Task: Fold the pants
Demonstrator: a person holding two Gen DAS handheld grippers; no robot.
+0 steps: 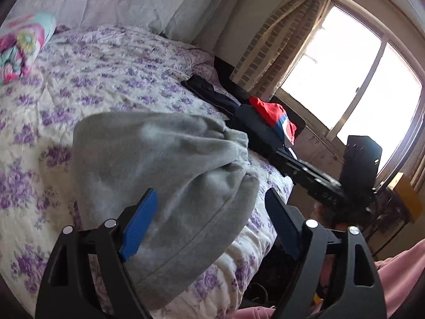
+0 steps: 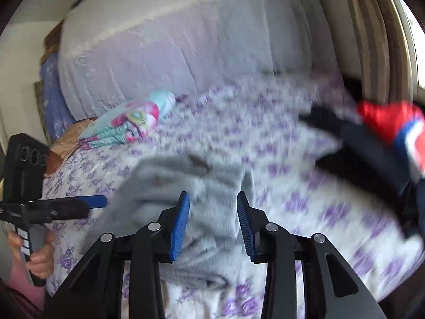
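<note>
Grey sweatpants (image 1: 159, 164) lie folded in a thick bundle on the purple-flowered bedspread (image 1: 93, 61), near the bed's right edge. My left gripper (image 1: 211, 196) is open wide just above the near end of the bundle, its blue pads clear of the cloth. In the right wrist view, which is blurred, the pants (image 2: 212, 186) lie under my right gripper (image 2: 212, 196). Its jaws stand partly apart with grey cloth showing between them, and the pads do not press on it. The left gripper (image 2: 95, 201) reaches in from the left there, held by a hand (image 2: 39, 260).
A pile of dark clothes topped by a red, white and blue garment (image 1: 273, 117) sits at the bed's far right edge. A folded colourful floral cloth (image 1: 21, 50) lies at the far left. A bright window (image 1: 345, 79) and a curtain stand beyond the bed.
</note>
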